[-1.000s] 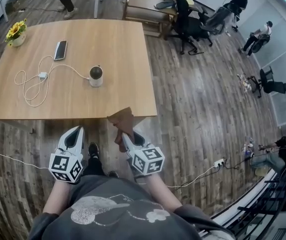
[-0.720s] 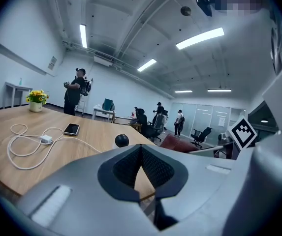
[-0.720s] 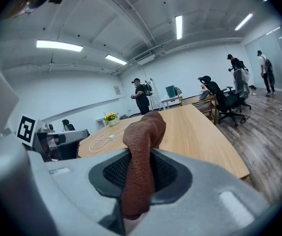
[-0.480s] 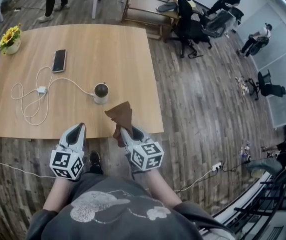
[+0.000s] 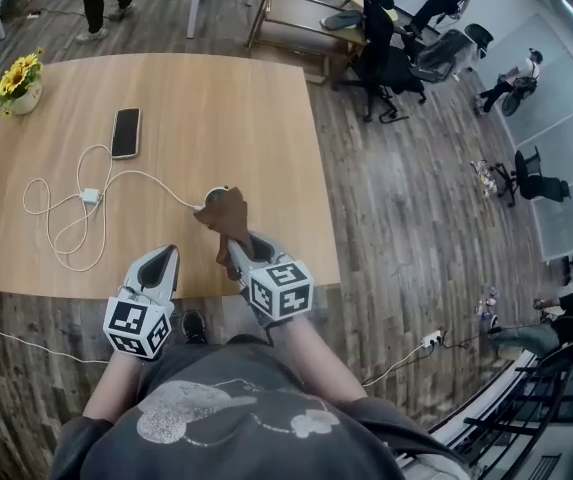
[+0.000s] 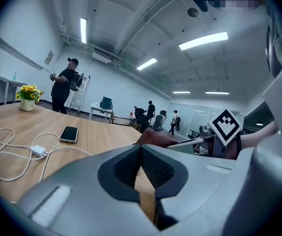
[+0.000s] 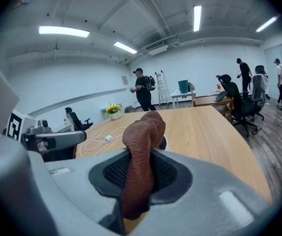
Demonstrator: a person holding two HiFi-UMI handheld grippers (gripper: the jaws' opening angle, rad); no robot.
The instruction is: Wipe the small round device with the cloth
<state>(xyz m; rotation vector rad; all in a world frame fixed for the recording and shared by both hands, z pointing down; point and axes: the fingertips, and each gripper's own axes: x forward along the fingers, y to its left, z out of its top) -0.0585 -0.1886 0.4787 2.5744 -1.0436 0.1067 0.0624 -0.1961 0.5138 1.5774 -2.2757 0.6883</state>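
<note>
Head view: the right gripper (image 5: 234, 251) pinches a brown cloth (image 5: 222, 215). The cloth's long axis runs from the jaws forward over the wooden bench (image 5: 216, 98). Its bunched far end covers the small round device (image 5: 212, 191), which sits near the bench's front edge with only a pale sliver showing. The left gripper (image 5: 164, 264) hangs just beside, over that edge.

Left gripper view: the left gripper (image 6: 141, 149) has its ribbed dark pads pressed together, holding nothing.

Right gripper view: the nubbly cloth (image 7: 140, 151) stands upright between the clamped jaws, its rounded top curling forward. The device's dark curve (image 7: 163, 142) peeks out behind it.
</note>
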